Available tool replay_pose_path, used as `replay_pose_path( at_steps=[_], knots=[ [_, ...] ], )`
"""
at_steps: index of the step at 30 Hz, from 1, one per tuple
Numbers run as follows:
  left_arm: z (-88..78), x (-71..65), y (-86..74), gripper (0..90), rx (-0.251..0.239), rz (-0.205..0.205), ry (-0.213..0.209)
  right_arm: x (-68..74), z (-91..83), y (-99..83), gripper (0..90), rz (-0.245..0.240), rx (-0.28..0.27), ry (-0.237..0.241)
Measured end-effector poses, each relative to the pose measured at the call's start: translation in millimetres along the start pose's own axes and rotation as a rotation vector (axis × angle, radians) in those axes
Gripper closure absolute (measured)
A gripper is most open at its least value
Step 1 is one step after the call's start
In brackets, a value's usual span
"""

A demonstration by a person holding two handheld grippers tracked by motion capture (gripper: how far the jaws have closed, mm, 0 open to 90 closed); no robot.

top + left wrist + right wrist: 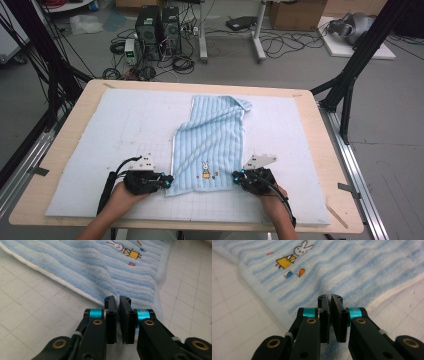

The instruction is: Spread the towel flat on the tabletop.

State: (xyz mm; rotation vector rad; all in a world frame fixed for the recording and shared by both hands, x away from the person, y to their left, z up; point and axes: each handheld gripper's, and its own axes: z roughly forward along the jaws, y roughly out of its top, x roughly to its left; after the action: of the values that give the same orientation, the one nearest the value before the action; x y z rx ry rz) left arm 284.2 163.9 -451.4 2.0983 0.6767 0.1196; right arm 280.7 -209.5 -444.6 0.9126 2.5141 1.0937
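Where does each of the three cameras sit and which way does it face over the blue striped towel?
High view: above the table's near side, looking forward and down on the light blue striped terry towel; forearms, left gripper, right gripper show.
Left gripper view: looks along its black jaws at the towel's corner.
Right gripper view: likewise, at the opposite near corner.
All share the embroidered white rabbit.

hand-held gripper (330, 301) pinches blue towel (352, 267) edge.

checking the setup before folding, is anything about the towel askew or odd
Yes: the blue towel lies slightly slanted on the white mat, and its far right corner is rumpled and folded over instead of flat.
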Motion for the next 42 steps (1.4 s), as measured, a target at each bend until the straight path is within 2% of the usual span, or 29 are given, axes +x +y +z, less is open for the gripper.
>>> replay_pose_path(
  at_steps=[4,9,11,14,15,18,24,27,30,32,34,37,38,39,40,41,42],
  knots=[
    [-0.9,4.2,1.9,62.4,-0.047,-0.035,0.044,6.4,-12.8,-8.3,85.8,-0.017,0.027,0.018],
    [-4.9,11.7,2.0,56.5,-0.110,-0.097,0.105,15.5,-35.6,-24.8,85.5,-0.044,0.064,0.066],
    [-5.5,13.4,2.4,56.0,-0.117,-0.098,0.121,15.4,-43.5,-30.1,80.8,-0.056,0.076,0.066],
    [-4.9,14.6,4.2,54.8,-0.136,-0.102,0.136,11.4,-48.3,-32.2,68.8,-0.002,0.002,0.061],
    [-5.0,14.7,4.9,54.7,-0.144,-0.101,0.146,11.5,-47.8,-29.9,64.1,0.001,-0.025,0.062],
    [-7.7,17.0,5.8,53.6,-0.169,-0.100,0.183,16.0,-39.4,-18.7,57.6,-0.017,-0.077,0.036],
    [-19.8,29.7,4.5,49.8,-0.203,-0.128,0.236,20.2,-3.7,8.8,48.7,-0.029,-0.087,0.009],
    [-28.4,37.8,2.7,48.1,-0.222,-0.143,0.260,26.5,16.1,23.8,46.0,-0.045,-0.086,0.041],
    [-36.6,45.1,0.1,48.0,-0.231,-0.160,0.284,38.6,32.7,36.4,43.9,-0.076,-0.072,0.073],
    [-40.8,49.2,-2.0,48.0,-0.240,-0.172,0.298,42.7,40.2,41.4,44.2,-0.082,-0.066,0.096],
    [-43.8,51.9,-3.7,48.0,-0.245,-0.186,0.306,44.1,46.2,44.4,45.0,-0.091,-0.046,0.097],
    [-46.1,53.8,-5.1,48.1,-0.248,-0.193,0.314,46.1,54.0,47.0,50.9,-0.115,-0.009,0.116],
    [-46.1,54.2,-5.3,48.2,-0.247,-0.193,0.315,46.8,54.6,47.7,57.0,-0.114,-0.009,0.123],
    [-46.0,54.4,-5.6,48.2,-0.245,-0.196,0.317,46.0,54.5,48.4,68.6,-0.114,-0.013,0.136],
    [-45.8,54.6,-5.8,48.2,-0.245,-0.198,0.318,46.0,54.1,48.4,73.4,-0.107,-0.009,0.161],
    [-45.6,54.6,-5.9,48.4,-0.245,-0.198,0.318,46.6,53.4,48.2,83.7,-0.113,-0.005,0.171],
    [-45.6,54.7,-5.9,48.5,-0.243,-0.198,0.319,48.0,53.4,47.6,84.7,-0.129,-0.001,0.202]
  ],
)
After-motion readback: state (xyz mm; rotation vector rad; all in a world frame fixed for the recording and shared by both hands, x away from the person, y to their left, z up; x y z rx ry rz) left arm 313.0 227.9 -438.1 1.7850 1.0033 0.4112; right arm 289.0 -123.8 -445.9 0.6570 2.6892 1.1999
